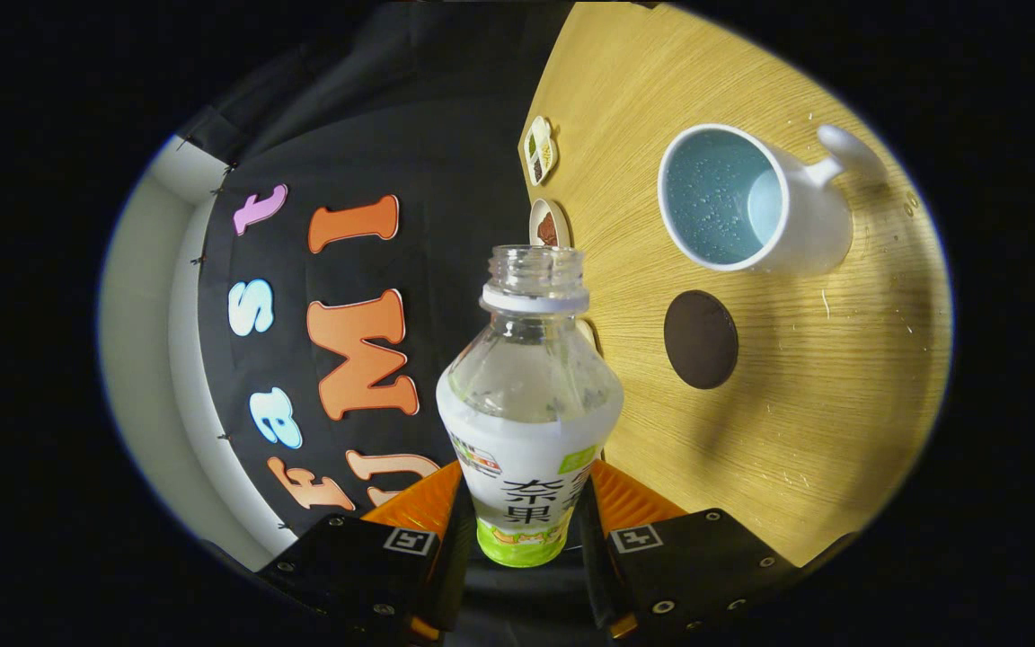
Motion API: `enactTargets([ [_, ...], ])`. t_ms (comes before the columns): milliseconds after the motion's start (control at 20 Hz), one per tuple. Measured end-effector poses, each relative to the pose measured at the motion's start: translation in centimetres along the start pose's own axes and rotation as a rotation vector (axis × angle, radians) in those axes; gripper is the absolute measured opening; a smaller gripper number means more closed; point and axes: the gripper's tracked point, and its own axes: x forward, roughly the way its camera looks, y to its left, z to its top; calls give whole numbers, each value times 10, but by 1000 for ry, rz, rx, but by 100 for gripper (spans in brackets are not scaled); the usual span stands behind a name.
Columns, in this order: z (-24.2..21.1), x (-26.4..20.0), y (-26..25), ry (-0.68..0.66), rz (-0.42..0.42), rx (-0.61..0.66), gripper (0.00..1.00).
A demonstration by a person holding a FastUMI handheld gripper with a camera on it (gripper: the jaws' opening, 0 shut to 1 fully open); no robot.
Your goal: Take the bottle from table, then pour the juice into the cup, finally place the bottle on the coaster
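Between the 2 fingers of the gripper (525, 517), a capless plastic bottle (528, 404) is pinched at its labelled lower body, tilted over the table (805, 431). Beyond its mouth sit the cup (742, 202) and coaster (701, 339). It looks light, thin-walled and slippery; a grip low on the label suits it.

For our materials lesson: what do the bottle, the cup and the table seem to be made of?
Bottle, clamped between the gripper fingers: clear plastic, probably; see-through shoulder, threaded neck, printed wrap.
Cup: likely glazed ceramic; smooth white wall, thick rim, pale blue inside.
Table: wood or wood-look laminate; fine straight grain, matte.
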Motion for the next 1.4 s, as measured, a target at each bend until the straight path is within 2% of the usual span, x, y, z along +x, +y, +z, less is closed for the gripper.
enactTargets([
  [1400, 4, -7, 7, -9, -2, 166, 56],
])
